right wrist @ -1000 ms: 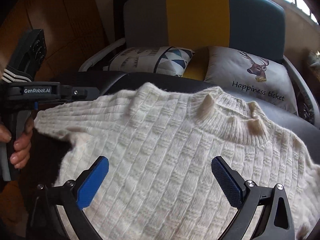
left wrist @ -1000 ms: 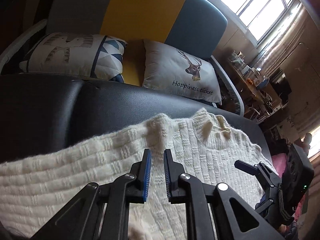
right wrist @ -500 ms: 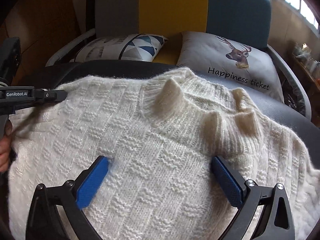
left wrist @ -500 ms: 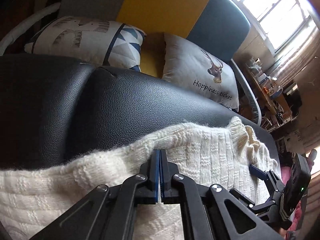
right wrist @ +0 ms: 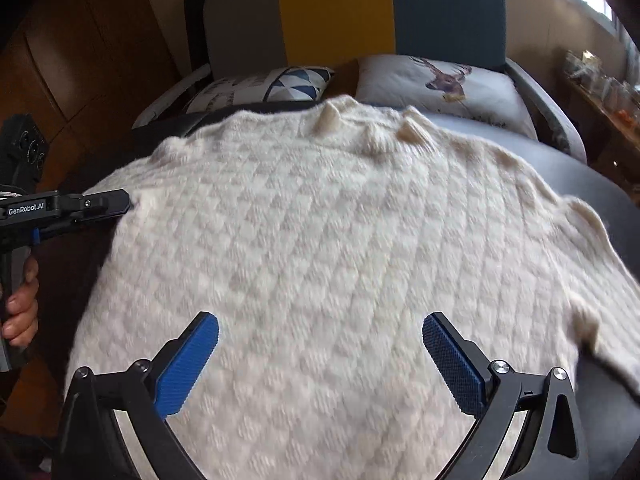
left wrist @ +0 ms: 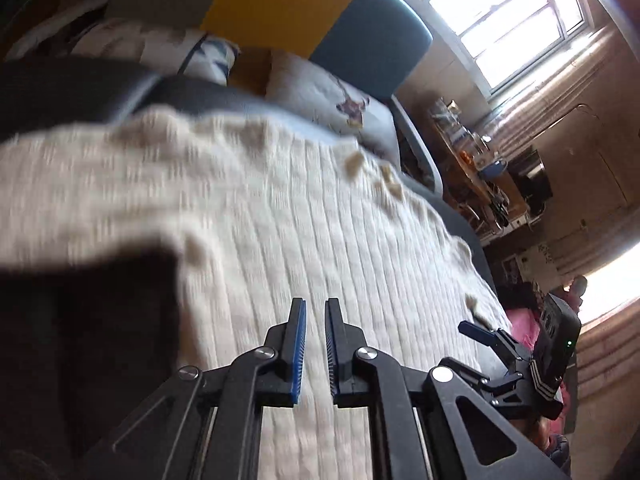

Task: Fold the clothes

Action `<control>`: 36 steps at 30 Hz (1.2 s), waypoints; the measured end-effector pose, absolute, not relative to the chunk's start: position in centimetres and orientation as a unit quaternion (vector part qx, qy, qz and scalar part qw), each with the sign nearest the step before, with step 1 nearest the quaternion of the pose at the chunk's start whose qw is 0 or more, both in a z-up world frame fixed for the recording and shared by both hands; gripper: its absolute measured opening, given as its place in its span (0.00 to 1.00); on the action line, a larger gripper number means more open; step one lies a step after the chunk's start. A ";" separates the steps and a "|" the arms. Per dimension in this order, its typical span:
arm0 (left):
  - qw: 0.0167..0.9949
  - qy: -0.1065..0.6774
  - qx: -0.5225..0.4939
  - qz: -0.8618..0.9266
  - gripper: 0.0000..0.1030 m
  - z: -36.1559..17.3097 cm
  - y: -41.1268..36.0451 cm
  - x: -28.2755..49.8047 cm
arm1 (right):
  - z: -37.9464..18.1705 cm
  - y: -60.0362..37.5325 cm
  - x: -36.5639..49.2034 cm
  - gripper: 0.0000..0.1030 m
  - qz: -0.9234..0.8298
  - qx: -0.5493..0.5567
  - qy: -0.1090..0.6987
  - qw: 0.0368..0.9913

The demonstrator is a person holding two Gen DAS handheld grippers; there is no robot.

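A cream knitted sweater (right wrist: 320, 220) lies spread flat on a black padded surface (right wrist: 580, 176), collar toward the far side. My left gripper (left wrist: 316, 304) hovers over the sweater (left wrist: 320, 200) near its left edge. Its jaws are opening, with a narrow gap and nothing pinched between the blue pads. In the right wrist view, the left gripper (right wrist: 124, 200) sits at the sweater's left edge, held by a hand. My right gripper (right wrist: 320, 320) stands wide open above the lower body of the sweater, holding nothing. It also shows at the sweater's right edge (left wrist: 476, 328).
Behind the padded surface (left wrist: 80, 88) stands an armchair (right wrist: 340, 12) with a grey, yellow and teal back and two pillows: a deer print (right wrist: 440, 80) and a triangle print (right wrist: 280, 84). A cluttered shelf (left wrist: 472, 160) and a window (left wrist: 500, 12) are at right.
The left jaws, shut at the sweater's edge half a second ago, now stand slightly apart. Both grippers have pulled back toward the near side, so more of the flat sweater shows.
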State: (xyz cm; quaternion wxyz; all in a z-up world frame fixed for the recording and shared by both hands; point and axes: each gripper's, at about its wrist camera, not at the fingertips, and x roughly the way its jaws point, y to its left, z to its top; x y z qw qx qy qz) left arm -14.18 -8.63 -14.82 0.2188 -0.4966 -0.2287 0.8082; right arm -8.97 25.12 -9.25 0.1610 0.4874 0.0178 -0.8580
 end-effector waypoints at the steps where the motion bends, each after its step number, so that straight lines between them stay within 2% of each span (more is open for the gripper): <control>1: 0.221 -0.235 -0.503 0.802 0.08 -15.5 -8.6 -12.9 | -9.5 25.8 -7.5 1.00 -0.857 0.492 0.023 0.149; 4: 0.200 -0.207 -0.528 0.799 0.08 -17.9 -8.1 -10.3 | -10.7 28.6 -4.1 1.00 -0.854 0.508 -0.002 0.113; 8: 0.190 -0.165 -0.513 0.820 0.02 -18.9 -8.2 -8.4 | -12.8 31.1 -1.2 1.00 -0.853 0.515 -0.043 0.072; 12: 0.183 -0.163 -0.522 0.817 0.02 -18.6 -8.2 -8.8 | -13.4 30.1 -0.6 1.00 -0.862 0.502 -0.007 0.070; 15: 0.169 -0.145 -0.531 0.818 0.01 -17.4 -7.7 -9.0 | -12.1 32.9 -0.4 1.00 -0.863 0.491 -0.078 0.092; 17: 0.162 -0.137 -0.529 0.822 0.06 -16.5 -7.4 -9.0 | -10.7 36.2 0.2 1.00 -0.867 0.465 -0.149 0.096; 18: 0.164 -0.132 -0.525 0.825 0.10 -15.9 -7.0 -8.9 | -9.7 38.5 0.9 1.00 -0.877 0.441 -0.175 0.078; 20: 0.168 -0.113 -0.513 0.834 0.10 -14.8 -5.8 -9.1 | -8.0 44.0 2.6 1.00 -0.889 0.392 -0.235 0.027; 24: 0.192 -0.067 -0.499 0.842 0.12 -13.4 -1.6 -10.1 | -7.3 56.4 5.5 1.00 -0.865 0.346 -0.341 -0.125; 27: 0.217 -0.052 -0.507 0.833 0.12 -13.5 2.2 -11.5 | -8.1 65.2 5.8 1.00 -0.829 0.320 -0.423 -0.175; 30: 0.237 -0.025 -0.509 0.827 0.12 -13.8 6.5 -12.7 | -9.3 70.3 5.6 0.99 -0.807 0.294 -0.466 -0.213; 33: 0.252 0.004 -0.520 0.816 0.12 -14.8 9.5 -13.4 | -11.5 73.8 4.6 0.86 -0.775 0.287 -0.511 -0.236; 36: 0.257 0.021 -0.539 0.802 0.12 -16.1 11.2 -13.9 | -11.3 75.0 3.3 0.86 -0.779 0.271 -0.513 -0.240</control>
